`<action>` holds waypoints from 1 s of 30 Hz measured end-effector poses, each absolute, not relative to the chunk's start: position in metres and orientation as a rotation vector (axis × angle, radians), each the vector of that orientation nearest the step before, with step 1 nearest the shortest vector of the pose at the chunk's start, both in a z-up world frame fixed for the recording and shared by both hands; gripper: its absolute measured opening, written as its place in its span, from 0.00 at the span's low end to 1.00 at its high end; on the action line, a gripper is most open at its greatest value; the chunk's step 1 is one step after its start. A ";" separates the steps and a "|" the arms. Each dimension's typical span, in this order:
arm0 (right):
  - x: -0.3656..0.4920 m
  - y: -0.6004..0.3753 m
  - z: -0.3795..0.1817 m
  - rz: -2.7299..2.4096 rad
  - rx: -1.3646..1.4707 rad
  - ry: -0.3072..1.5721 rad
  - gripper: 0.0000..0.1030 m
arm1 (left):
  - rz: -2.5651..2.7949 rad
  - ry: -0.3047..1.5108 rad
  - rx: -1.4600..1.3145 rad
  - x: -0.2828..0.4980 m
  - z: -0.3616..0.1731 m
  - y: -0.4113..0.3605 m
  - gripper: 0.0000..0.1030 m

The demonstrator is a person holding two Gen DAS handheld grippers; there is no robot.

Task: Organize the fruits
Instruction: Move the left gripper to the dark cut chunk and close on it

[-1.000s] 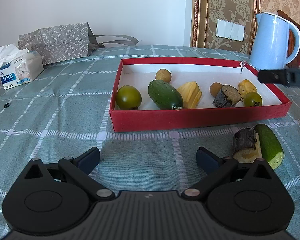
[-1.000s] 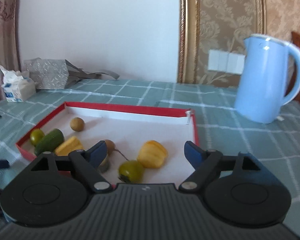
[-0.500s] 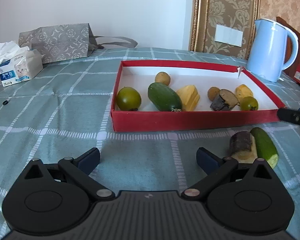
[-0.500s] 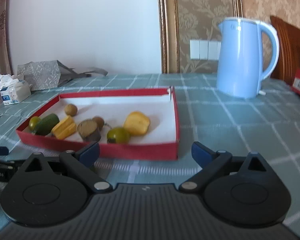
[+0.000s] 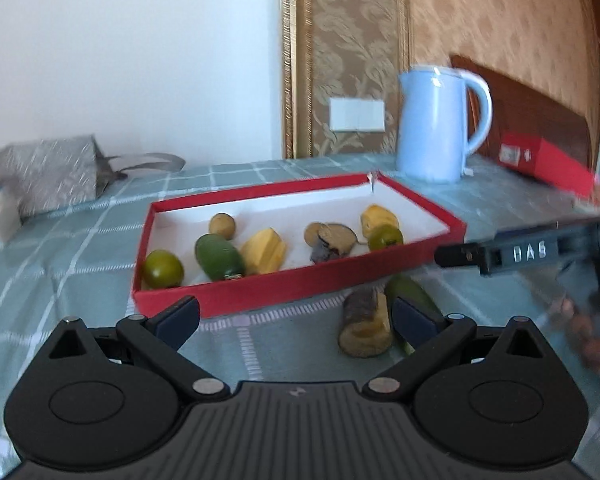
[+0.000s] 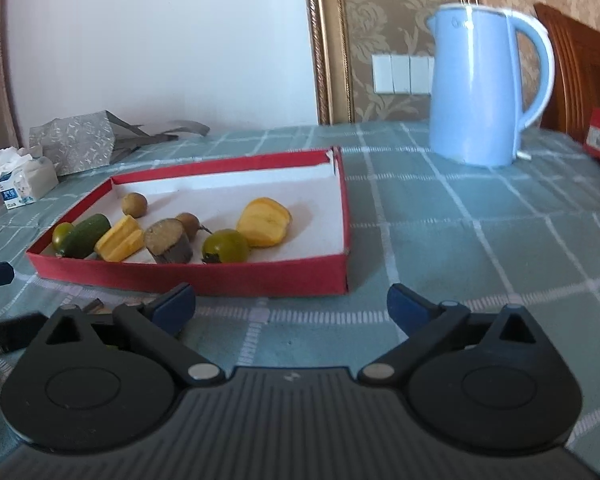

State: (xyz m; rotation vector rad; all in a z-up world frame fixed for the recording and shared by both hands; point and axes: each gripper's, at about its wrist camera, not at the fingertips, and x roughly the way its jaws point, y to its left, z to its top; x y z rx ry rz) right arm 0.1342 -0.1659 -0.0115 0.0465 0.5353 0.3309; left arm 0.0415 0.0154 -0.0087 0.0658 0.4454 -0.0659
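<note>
- The left claw is spread wide and grips nothing; it hovers low over the table, just in front of the red tray.
- The brown-barked log piece lies on the table between the left claw's fingertips, nearer the right one, not touching either as far as can be seen. The green cucumber lies just beside it, partly behind the right fingertip.
- The right claw is also wide open and empty, held in front of the tray's near wall, towards its right corner.
- Counted in the tray: two green round fruits, two small brown round fruits, two yellow ridged pieces, one dark green cucumber and one brown log piece – eight in all. Two more pieces lie outside it on the table.
- One light blue kettle stands beyond the tray's far right corner, well apart from it.
- The left wrist view alone shows the two loose pieces clearly, and the right tool's dark finger coming in from the right edge, blurred.
- The right wrist view alone shows the tissue box sharply; it shows only a sliver of brown beside its left fingertip where the loose pieces would be, too hidden to identify.
- A grey patterned bag lies at the table's far left.
</note>
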 end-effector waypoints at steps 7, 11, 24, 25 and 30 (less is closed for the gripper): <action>0.133 -0.165 -0.012 0.335 0.043 0.529 0.99 | -0.074 0.498 0.122 0.062 -0.014 0.002 1.00; 0.135 -0.165 -0.013 0.336 0.045 0.543 1.00 | -0.072 0.507 0.131 0.065 -0.016 0.001 1.00; 0.141 -0.161 -0.019 0.333 0.025 0.592 1.00 | -0.004 0.633 0.077 0.084 -0.024 0.002 1.00; 0.142 -0.160 -0.019 0.334 0.023 0.601 1.00 | -0.006 0.635 0.043 0.085 -0.024 0.006 1.00; 0.142 -0.159 -0.021 0.330 0.016 0.617 1.00 | 0.015 0.649 -0.003 0.087 -0.026 0.014 1.00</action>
